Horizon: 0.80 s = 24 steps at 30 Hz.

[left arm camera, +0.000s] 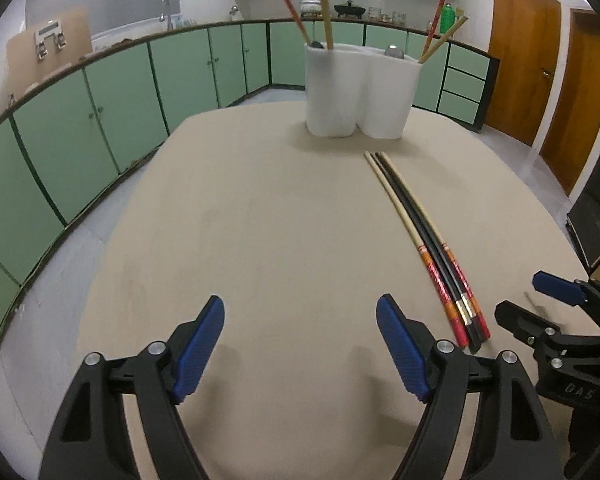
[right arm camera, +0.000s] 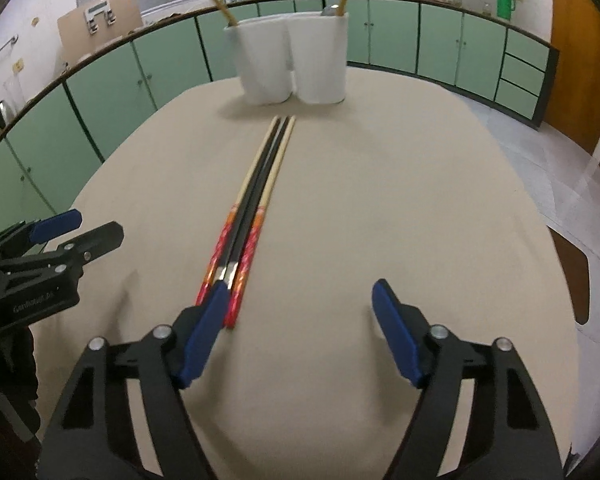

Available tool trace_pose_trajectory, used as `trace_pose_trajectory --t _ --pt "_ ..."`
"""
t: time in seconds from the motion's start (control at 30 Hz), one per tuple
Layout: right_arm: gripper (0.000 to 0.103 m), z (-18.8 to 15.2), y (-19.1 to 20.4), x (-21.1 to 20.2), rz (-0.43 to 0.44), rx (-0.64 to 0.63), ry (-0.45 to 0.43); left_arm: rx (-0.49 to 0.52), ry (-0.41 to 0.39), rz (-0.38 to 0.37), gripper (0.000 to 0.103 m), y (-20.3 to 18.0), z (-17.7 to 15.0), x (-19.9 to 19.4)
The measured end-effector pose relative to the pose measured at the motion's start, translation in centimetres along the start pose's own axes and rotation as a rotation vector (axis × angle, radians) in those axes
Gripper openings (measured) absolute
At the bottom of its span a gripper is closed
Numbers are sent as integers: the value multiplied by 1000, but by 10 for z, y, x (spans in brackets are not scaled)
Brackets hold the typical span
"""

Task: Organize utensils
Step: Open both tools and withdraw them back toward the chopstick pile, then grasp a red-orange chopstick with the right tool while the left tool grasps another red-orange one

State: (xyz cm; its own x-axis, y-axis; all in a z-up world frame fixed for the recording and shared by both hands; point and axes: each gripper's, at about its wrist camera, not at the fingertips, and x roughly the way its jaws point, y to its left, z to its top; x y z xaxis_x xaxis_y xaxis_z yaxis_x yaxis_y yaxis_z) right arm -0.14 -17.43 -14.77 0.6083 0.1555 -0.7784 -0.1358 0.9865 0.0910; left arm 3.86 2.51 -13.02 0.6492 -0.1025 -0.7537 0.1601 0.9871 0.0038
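Picking one chopstick from the chopsticks (right arm camera: 256,208) lying together mid-table (right arm camera: 420,200) likely needs the right gripper (right arm camera: 300,312), jaws open and empty, shifted left to straddle the red near ends. Left gripper (left arm camera: 300,320): jaws open, empty. Holder (left arm camera: 360,92), far side, two white cups: chopsticks and spoons upright.

Four chopsticks (right arm camera: 256,204) lie flat on my beige surface (right arm camera: 380,208), side by side and touching, parallel, tips pointing far toward the holder. The outer two are pale wood with red-orange patterned handles; the inner two are black with silver bands near the handle ends. Just beyond their tips stands a white two-lobed holder (right arm camera: 292,60), upright, with more chopsticks (left arm camera: 325,10) leaning out of both compartments and grey utensil ends showing at the rim.
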Motion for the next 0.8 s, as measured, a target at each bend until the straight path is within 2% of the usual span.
trace_pose_trajectory --t 0.1,0.27,0.37,0.57,0.63,0.7,0.8 --pt "61 -2 4 4 4 -11 15 3 1 5 77 1 -2 -1" --pt "58 -4 10 7 -8 -35 15 1 -3 0 77 -2 -3 -1" --pt "56 -3 8 3 38 -22 12 1 1 -2 77 -4 -3 0" --pt "53 -2 10 5 14 -44 21 -1 9 -3 77 -5 -5 2" --pt "50 -3 14 6 -6 -76 19 -4 11 -2 78 -4 -6 2" --pt "42 -3 14 5 -34 -96 13 -7 13 -3 78 -3 -7 3" --pt "42 -2 3 3 -68 -49 6 -2 12 -2 78 -4 -9 1"
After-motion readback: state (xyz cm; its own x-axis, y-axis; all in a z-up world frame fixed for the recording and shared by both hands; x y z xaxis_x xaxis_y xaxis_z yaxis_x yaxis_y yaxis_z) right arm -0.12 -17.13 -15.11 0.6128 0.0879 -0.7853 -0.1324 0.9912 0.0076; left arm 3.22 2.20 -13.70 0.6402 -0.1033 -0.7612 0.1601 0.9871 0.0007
